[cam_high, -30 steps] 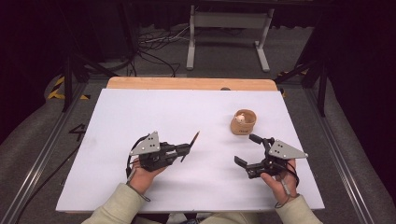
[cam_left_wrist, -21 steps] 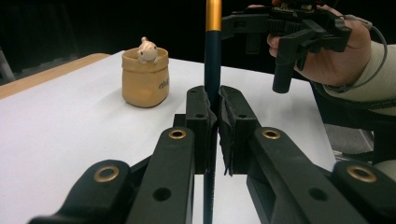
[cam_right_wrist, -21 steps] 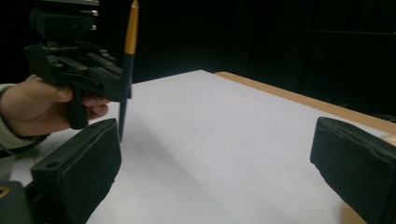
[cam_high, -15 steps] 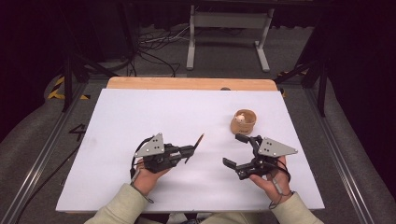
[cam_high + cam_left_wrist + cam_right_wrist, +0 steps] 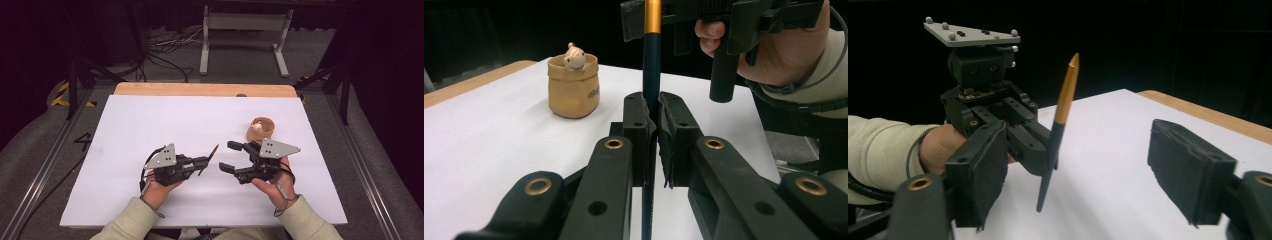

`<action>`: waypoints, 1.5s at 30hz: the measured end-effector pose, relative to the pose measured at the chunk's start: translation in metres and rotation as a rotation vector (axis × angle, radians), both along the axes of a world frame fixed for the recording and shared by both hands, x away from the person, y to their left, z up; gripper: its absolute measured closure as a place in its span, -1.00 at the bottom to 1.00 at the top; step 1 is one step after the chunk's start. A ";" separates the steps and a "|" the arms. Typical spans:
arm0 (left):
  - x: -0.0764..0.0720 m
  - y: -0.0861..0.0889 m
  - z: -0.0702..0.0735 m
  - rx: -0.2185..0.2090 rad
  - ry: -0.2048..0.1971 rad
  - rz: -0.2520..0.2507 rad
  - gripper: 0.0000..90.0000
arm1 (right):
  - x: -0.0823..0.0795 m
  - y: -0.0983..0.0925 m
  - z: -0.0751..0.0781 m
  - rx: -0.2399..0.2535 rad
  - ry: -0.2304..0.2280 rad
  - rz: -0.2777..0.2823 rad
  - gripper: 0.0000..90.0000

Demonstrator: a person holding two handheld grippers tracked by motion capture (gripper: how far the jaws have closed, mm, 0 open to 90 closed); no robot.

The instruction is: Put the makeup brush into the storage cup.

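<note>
My left gripper (image 5: 204, 161) is shut on a pen (image 5: 210, 157) with a dark barrel and a gold tip, and holds it tilted up off the white table top (image 5: 150, 120). In the left gripper view the jaws (image 5: 655, 107) pinch the pen (image 5: 651, 75) low on its barrel. My right gripper (image 5: 231, 156) faces it from the right, open. Its jaws have just been closing. In the right gripper view the pen (image 5: 1058, 130) stands in the gap between my own pads (image 5: 1085, 170), touched by neither. A tan pot (image 5: 260, 129) holding a small figure stands behind the right gripper.
The white top lies on a wooden board (image 5: 200, 89) whose far edge shows. Beyond the table are cables and a metal stand (image 5: 245, 30) on the floor. The person's sleeves (image 5: 125, 222) come in at the front edge.
The right gripper has moved left toward the pen and risen a little, and its jaws stand narrower than before. The left gripper and the pen have stayed put.
</note>
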State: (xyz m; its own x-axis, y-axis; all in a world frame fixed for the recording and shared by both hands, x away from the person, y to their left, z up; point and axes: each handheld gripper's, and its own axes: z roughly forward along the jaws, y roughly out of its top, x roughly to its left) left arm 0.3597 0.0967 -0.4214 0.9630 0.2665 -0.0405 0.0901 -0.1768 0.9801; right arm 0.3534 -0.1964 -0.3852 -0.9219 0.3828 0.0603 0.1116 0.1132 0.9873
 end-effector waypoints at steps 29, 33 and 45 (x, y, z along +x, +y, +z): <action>-0.003 -0.002 -0.001 0.014 -0.038 -0.006 0.85 | 0.016 0.023 -0.004 0.014 0.061 0.119 0.84; -0.003 -0.003 -0.001 0.015 -0.040 -0.009 0.85 | 0.016 0.023 -0.004 0.013 0.065 0.128 0.85; -0.004 0.000 0.006 -0.017 0.013 -0.014 0.05 | 0.015 0.022 0.006 0.000 0.047 0.132 0.86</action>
